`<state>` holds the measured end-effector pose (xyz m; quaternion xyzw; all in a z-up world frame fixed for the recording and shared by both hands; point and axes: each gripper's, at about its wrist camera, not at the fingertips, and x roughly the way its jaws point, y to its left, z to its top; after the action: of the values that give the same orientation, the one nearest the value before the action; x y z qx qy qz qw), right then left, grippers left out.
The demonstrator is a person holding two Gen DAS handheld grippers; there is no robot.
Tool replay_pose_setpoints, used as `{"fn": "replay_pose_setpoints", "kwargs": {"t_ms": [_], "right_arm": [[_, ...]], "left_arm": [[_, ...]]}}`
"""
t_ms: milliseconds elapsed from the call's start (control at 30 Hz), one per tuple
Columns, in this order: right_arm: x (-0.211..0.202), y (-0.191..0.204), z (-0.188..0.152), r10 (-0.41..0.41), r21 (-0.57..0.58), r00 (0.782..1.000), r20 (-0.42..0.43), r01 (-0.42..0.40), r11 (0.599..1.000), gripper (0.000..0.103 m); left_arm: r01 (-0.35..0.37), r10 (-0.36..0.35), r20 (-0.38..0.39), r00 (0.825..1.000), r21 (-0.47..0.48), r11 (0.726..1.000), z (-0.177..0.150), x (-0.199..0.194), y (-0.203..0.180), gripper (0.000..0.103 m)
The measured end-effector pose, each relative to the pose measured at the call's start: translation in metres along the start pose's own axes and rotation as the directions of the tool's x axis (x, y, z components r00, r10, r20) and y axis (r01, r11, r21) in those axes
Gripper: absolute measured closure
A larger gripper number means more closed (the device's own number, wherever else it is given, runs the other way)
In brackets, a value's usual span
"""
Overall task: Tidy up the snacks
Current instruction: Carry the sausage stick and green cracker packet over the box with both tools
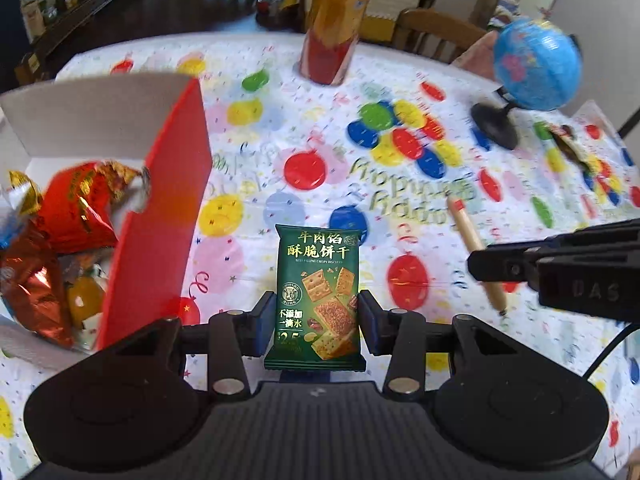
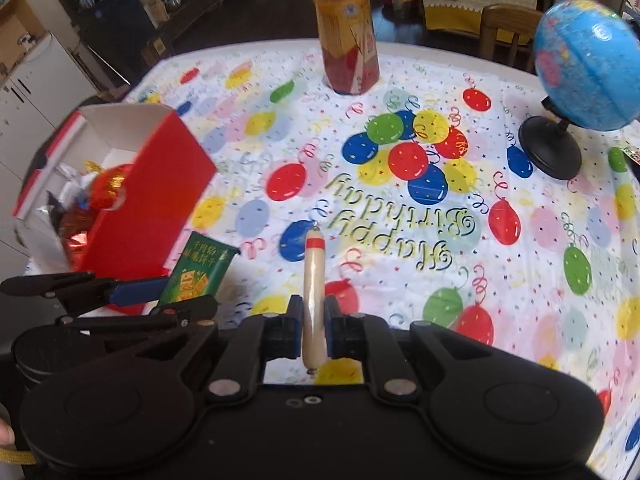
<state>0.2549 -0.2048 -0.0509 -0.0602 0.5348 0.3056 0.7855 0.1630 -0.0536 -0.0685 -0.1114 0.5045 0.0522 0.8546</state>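
Dark floor (image 2: 256, 12), wooden chair (image 2: 508, 28), cluttered shelf (image 1: 68, 12)

One green biscuit packet (image 1: 316, 292). One sausage stick (image 2: 311, 300). One red box (image 1: 160, 216), holding at least two red foil snack bags (image 1: 76, 208); the rest of its contents are too jumbled to count. One drink bottle (image 2: 346, 36). One globe (image 2: 586, 64). One small wrapped snack (image 1: 568, 144) beyond the globe. Two grippers: left gripper (image 1: 316, 322), right gripper (image 2: 312, 330). One desk (image 2: 520, 280).
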Motion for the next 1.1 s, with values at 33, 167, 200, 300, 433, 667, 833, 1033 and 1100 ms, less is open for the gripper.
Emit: {"fn": "replay_pose_setpoints", "kwargs": {"t_ms": [33, 167, 200, 300, 433, 667, 833, 1033, 1100], "right_arm": [[-0.007, 0.003, -0.002, -0.001, 0.002, 1.000, 0.008, 0.001, 1.000, 0.094], [-0.031, 0.018, -0.009, -0.007, 0.004, 0.999, 0.046, 0.006, 1.000, 0.094], [-0.037, 0.023, -0.010, -0.008, 0.004, 0.998, 0.055, 0.008, 1.000, 0.094], [-0.048, 0.036, -0.011, -0.009, 0.001, 0.997, 0.076, 0.009, 1.000, 0.094], [-0.059, 0.059, -0.010, -0.002, -0.008, 0.995, 0.096, 0.003, 1.000, 0.094], [-0.065, 0.107, 0.000, 0.013, -0.043, 0.993, 0.120, -0.008, 0.999, 0.094], [-0.061, 0.141, 0.009, 0.029, -0.065, 0.992, 0.125, -0.021, 0.998, 0.094], [-0.045, 0.179, 0.021, 0.041, -0.076, 0.992, 0.121, -0.032, 0.997, 0.094], [-0.039, 0.191, 0.024, 0.041, -0.073, 0.992, 0.118, -0.032, 0.997, 0.094]], "left_arm": [[0.009, -0.009, 0.012, 1.000, 0.009, 1.000, 0.000, -0.008, -0.001, 0.061], [0.027, -0.030, 0.060, 0.998, 0.040, 0.999, 0.000, -0.040, 0.004, 0.061], [0.027, -0.030, 0.067, 0.997, 0.043, 0.999, 0.001, -0.047, 0.006, 0.061], [0.020, -0.026, 0.097, 0.995, 0.055, 0.998, 0.004, -0.065, 0.018, 0.061], [0.009, -0.016, 0.132, 0.991, 0.053, 0.999, 0.009, -0.088, 0.040, 0.061], [-0.011, 0.003, 0.162, 0.987, 0.047, 0.999, 0.017, -0.118, 0.087, 0.061], [-0.032, 0.021, 0.178, 0.984, 0.054, 0.998, 0.021, -0.132, 0.121, 0.061], [-0.054, 0.045, 0.169, 0.985, 0.046, 0.997, 0.029, -0.137, 0.164, 0.061], [-0.064, 0.055, 0.168, 0.984, 0.047, 0.997, 0.031, -0.137, 0.178, 0.061]]}}
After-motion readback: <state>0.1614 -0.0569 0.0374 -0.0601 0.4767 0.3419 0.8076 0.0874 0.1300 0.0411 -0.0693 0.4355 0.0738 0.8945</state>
